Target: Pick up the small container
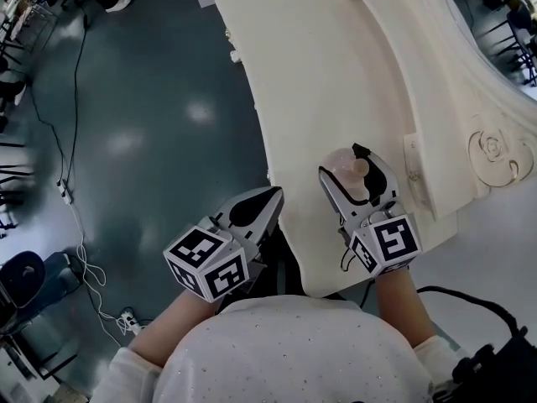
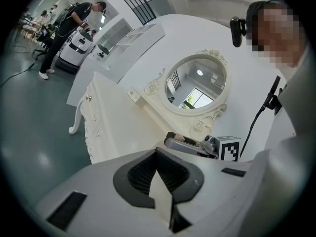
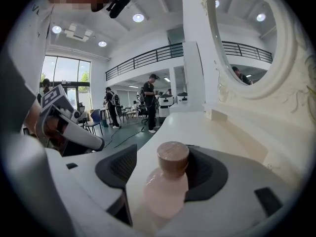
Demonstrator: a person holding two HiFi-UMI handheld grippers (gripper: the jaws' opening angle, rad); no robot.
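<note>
On the table (image 1: 336, 74), near its front edge, the container (image 3: 167, 184) stood upright between the jaws of your right gripper (image 1: 341, 161). Those jaws were spread wide and released, with a clear gap between the container and one pad. Off the table's edge, over the floor (image 1: 151, 141), your left gripper (image 1: 270, 198) hovered, jaws clenched together on nothing.
</note>
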